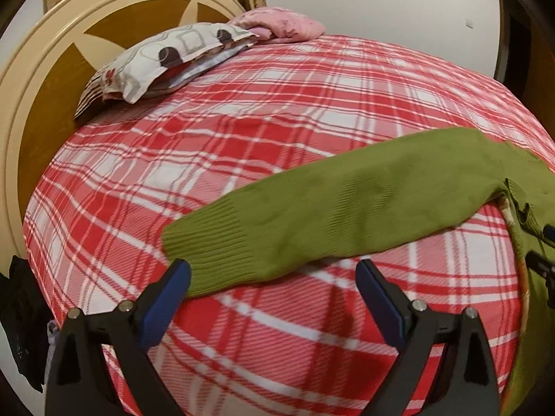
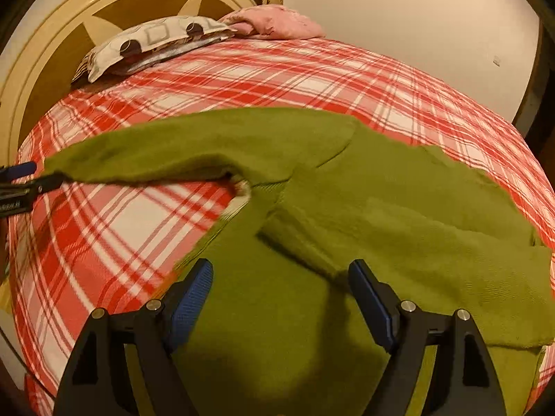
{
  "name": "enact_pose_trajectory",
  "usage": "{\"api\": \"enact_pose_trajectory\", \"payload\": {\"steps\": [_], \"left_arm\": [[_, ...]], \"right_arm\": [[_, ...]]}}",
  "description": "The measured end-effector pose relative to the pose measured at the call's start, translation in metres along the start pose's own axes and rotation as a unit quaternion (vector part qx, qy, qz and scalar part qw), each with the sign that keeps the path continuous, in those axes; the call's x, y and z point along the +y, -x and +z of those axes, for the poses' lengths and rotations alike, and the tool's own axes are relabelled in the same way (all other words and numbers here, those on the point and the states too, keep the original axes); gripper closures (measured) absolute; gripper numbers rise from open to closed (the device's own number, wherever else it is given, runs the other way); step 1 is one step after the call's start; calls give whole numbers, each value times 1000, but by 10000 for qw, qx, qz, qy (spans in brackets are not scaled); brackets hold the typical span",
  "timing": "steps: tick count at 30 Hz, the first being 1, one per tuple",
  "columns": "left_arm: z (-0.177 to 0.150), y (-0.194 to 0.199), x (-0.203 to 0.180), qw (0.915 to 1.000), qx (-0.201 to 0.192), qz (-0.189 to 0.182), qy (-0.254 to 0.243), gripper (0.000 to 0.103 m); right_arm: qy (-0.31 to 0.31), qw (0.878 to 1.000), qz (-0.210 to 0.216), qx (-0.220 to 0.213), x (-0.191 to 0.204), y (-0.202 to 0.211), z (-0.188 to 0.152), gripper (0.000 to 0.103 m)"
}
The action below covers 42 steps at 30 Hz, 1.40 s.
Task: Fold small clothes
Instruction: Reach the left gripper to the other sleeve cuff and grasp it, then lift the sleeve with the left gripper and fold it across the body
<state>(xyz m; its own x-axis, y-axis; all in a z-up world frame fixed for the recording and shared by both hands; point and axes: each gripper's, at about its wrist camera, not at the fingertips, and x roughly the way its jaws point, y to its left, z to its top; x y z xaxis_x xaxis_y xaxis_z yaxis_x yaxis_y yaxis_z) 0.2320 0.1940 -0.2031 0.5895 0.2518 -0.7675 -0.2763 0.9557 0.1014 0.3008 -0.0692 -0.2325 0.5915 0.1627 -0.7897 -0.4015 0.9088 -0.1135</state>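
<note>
A small green knit sweater (image 2: pixel 347 215) lies on a red-and-white plaid bed cover (image 2: pixel 114 235). Its left sleeve (image 1: pixel 329 208) stretches out to the left, with the ribbed cuff (image 1: pixel 215 253) at the end. My left gripper (image 1: pixel 274 280) is open, its blue pads on either side of the cuff's near edge, the left fingertip (image 1: pixel 177 277) close to it. My right gripper (image 2: pixel 281 277) is open over the sweater's body, where the right sleeve (image 2: pixel 399 253) is folded across. The left gripper also shows at the left edge of the right wrist view (image 2: pixel 20 187).
A patterned pillow (image 1: pixel 166 62) and a pink pillow (image 1: pixel 281 24) lie at the head of the bed against a round cream-and-wood headboard (image 1: pixel 45 79). Dark cloth (image 1: pixel 20 319) hangs at the bed's left side. A white wall (image 2: pixel 399 17) stands behind.
</note>
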Motion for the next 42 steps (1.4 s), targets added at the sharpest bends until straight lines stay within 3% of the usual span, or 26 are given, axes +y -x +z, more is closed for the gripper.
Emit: {"api": "enact_pose_trajectory", "payload": {"steps": [12, 17, 24, 29, 31, 35, 36, 38, 39, 40, 42], "left_arm": [[-1, -9, 60, 9982, -80, 313, 501, 5], [-5, -17, 86, 9943, -49, 56, 1065, 5], [-7, -35, 88, 9876, 61, -519, 1483, 18], [-4, -38, 87, 9860, -120, -558, 1568, 20], [-3, -37, 84, 9863, -183, -632, 1514, 29], [-1, -43, 79, 9876, -243, -637, 1414, 30], [-1, -43, 79, 9881, -258, -597, 1397, 35], [-1, -40, 80, 9873, -293, -668, 1409, 54], [-1, -38, 80, 9869, -289, -719, 1413, 77], [0, -38, 82, 9862, -260, -815, 1421, 89], [0, -36, 84, 9830, -219, -999, 1527, 92]], "right_arm": [[185, 9998, 34, -66, 15, 29, -23, 22], [172, 9998, 30, -71, 16, 29, -27, 22], [260, 9996, -12, -124, 24, 33, -34, 22], [235, 9996, -17, -164, 25, 34, -36, 22], [200, 9997, -3, -168, 25, 33, -38, 22], [179, 9997, 20, -179, 28, 32, -41, 22], [181, 9997, 24, -182, 28, 33, -42, 22], [180, 9996, 29, -202, 29, 34, -43, 22], [173, 9996, 31, -208, 28, 35, -44, 22], [158, 9996, 38, -209, 28, 35, -44, 22], [131, 9997, 36, -206, 27, 34, -45, 22]]}}
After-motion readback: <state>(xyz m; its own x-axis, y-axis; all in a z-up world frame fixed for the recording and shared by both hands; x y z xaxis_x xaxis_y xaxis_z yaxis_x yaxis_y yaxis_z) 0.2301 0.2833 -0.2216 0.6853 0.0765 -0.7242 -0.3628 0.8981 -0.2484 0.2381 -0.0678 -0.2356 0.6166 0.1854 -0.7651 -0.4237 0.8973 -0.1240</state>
